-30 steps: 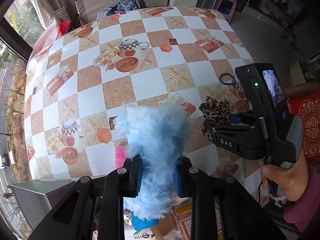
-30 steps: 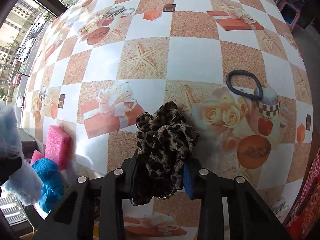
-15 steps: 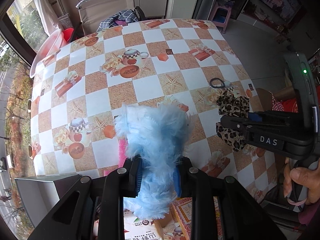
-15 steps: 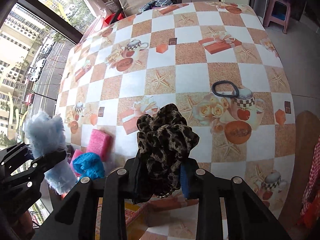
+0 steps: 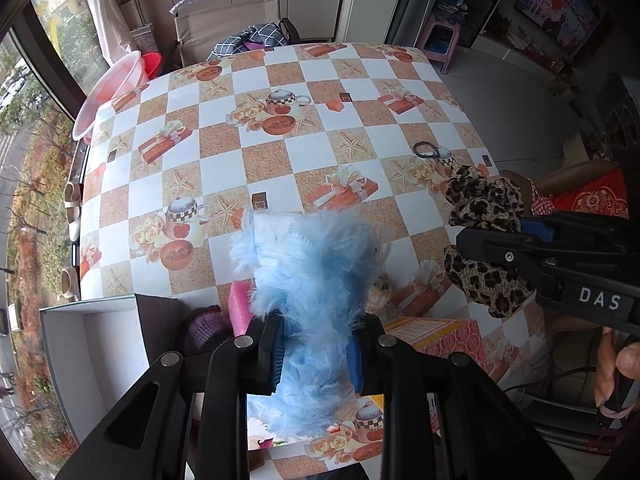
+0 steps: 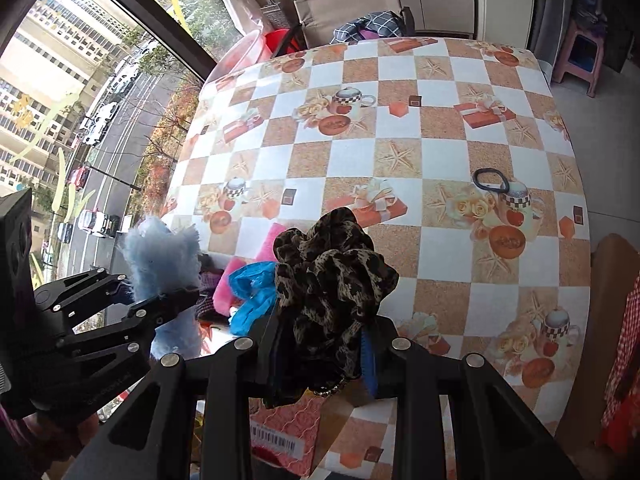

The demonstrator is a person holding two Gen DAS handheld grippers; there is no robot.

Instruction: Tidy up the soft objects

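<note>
My left gripper (image 5: pixel 316 350) is shut on a fluffy light-blue scrunchie (image 5: pixel 308 264), held high above the near table edge; it also shows in the right wrist view (image 6: pixel 160 256). My right gripper (image 6: pixel 320 354) is shut on a leopard-print scrunchie (image 6: pixel 332 276), which shows in the left wrist view (image 5: pixel 480 216) to the right of the blue one. A black hair tie (image 6: pixel 490 180) lies flat on the checkered tablecloth (image 6: pixel 400 120). A pink sponge (image 6: pixel 272 240), a bright blue cloth (image 6: pixel 252 288) and a purple knit item (image 5: pixel 204 326) lie below, near the table's front edge.
An open grey box (image 5: pixel 92 344) stands at the lower left beside the table. A patterned pink carton (image 5: pixel 432 336) sits at the near edge. A chair (image 5: pixel 236 28) with checked fabric and a pink basin (image 5: pixel 108 92) stand beyond the table. A pink stool (image 6: pixel 580 52) is far right.
Both grippers have risen and pulled back from the table with their scrunchies still held; far more of the table and room is in view. The hair tie has stayed in place.
</note>
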